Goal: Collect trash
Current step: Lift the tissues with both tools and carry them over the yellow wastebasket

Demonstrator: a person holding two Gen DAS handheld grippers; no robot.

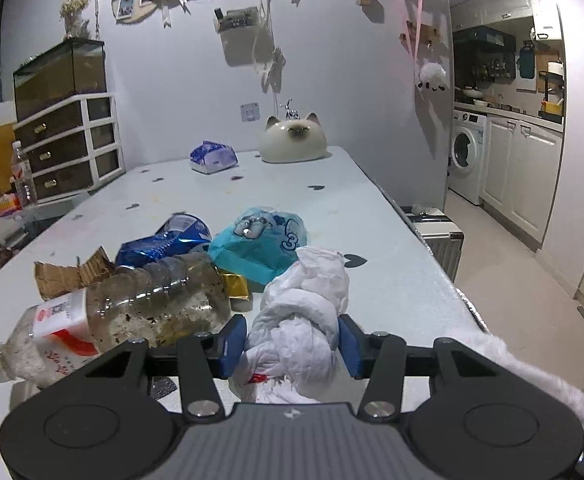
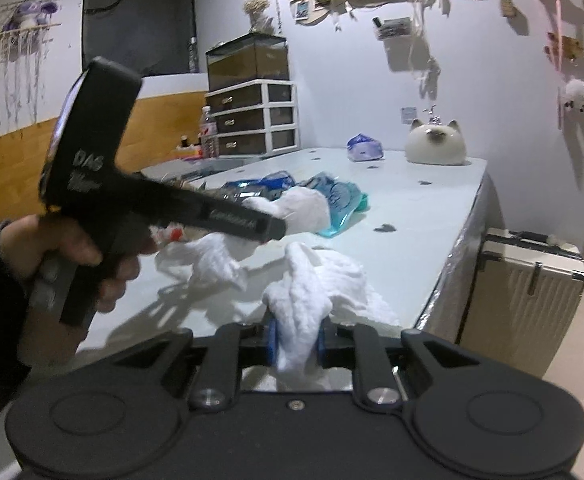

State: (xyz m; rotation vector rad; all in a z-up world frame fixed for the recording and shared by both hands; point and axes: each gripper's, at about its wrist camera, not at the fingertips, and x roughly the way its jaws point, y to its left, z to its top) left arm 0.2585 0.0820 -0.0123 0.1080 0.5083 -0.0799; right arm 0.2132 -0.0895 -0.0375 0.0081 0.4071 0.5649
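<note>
Plainly, each gripper, left (image 1: 292,346) and right (image 2: 297,342), pinched crumpled white tissue (image 1: 304,312), whose loose tail risked dragging the bottle (image 1: 132,312) off the worktop (image 1: 392,280)

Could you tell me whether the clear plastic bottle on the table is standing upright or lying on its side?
On its side: the plastic bottle lies along the table, its white cap pointing left.

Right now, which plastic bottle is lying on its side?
The dirty clear bottle on the table's near-left trash pile, cap pointing left. The other bottle, beside the drawer unit, stands upright.
</note>
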